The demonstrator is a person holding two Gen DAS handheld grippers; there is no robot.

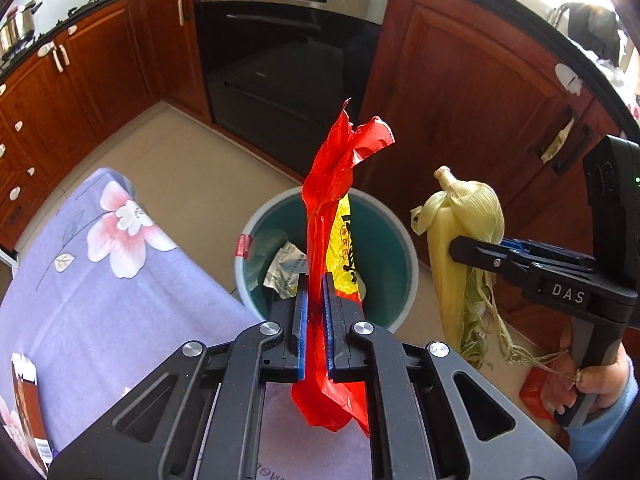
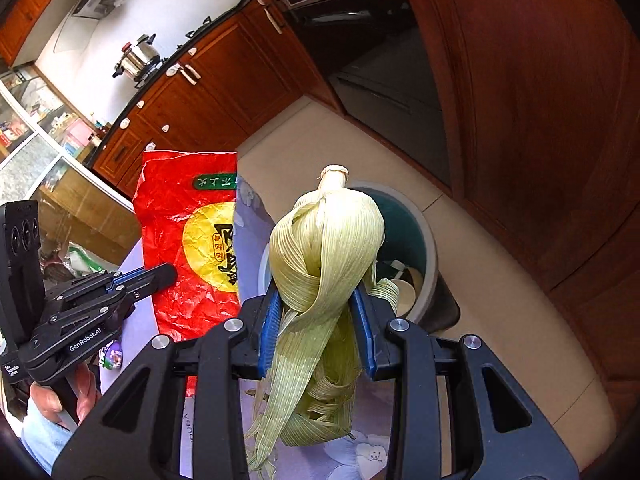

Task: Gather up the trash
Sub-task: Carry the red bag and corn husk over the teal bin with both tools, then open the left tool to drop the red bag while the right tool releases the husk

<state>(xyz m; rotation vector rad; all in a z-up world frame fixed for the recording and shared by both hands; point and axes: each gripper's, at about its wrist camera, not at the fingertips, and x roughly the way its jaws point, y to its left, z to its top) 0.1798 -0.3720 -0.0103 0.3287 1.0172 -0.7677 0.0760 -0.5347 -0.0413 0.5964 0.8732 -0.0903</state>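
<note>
1. Left wrist view: the left gripper has its blue pads pressed together on a red wrapper, a crumpled plastic bag with a yellow printed disc. The wrapper stands up out of the jaws and its loose tail hangs below them.

2. Beyond and below the jaws sits a round bin with a pale rim and green inside, on the tiled floor. Crumpled foil already lies in it. The wrapper appears to be held over the opening so that letting go would drop it in.

3. To the right in this view, the right gripper pinches a corn husk, pale yellow, stalk end up, silk trailing down. A hand in a light blue sleeve grips its handle.

4. A table with a lilac floral cloth lies just left of the bin. A brown carton lies on it at the near edge.

5. Right wrist view: the right gripper is partly spread, its pads clamped on the bulky husk, whose leaves curl out around and below them. The bin shows behind the husk, near but slightly to the right.

6. The left gripper and wrapper sit to the left, the wrapper's flat printed face turned this way.

7. Both pieces of trash are lifted clear of the table. Judging by this, the husk needs a little more travel before release.
</note>
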